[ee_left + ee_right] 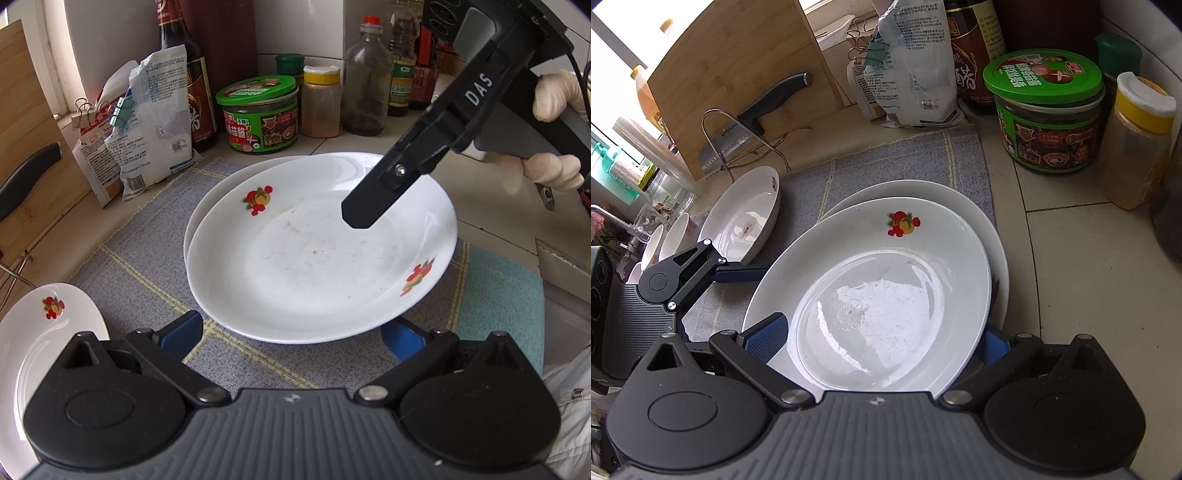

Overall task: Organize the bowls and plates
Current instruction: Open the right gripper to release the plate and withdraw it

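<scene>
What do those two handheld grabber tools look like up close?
Each gripper has a grey ribbed body, black linkage arms and blue finger pads. The right gripper is black, marked "DAS" in white, with a grey handle and a black cable, held by a hand in a pale glove.

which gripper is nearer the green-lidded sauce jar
Right. The right gripper reaches over the far side of the top white fruit-print plate, toward the green-lidded sauce jar. The left gripper sits at the plate's near rim, across the plate from the jar.
</scene>
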Tool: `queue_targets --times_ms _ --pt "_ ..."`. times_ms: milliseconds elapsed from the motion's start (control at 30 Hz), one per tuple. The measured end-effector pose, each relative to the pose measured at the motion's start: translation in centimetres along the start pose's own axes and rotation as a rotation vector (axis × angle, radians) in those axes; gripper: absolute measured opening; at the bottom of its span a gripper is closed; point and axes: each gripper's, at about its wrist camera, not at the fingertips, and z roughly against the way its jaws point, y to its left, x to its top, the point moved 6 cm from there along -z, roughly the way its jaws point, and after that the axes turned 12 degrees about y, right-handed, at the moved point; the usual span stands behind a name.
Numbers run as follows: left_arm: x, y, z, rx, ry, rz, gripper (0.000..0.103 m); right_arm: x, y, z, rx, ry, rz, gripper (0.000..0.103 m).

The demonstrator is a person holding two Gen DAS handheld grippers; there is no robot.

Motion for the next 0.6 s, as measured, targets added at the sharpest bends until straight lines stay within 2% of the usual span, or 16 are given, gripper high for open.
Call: queue_targets --times_ms 600 --pt "-0.1 -1.1 0.5 0.067 -0.001 0.133 0.102 -1.1 0.7 0.8 -0.031 0.03 0.042 0.103"
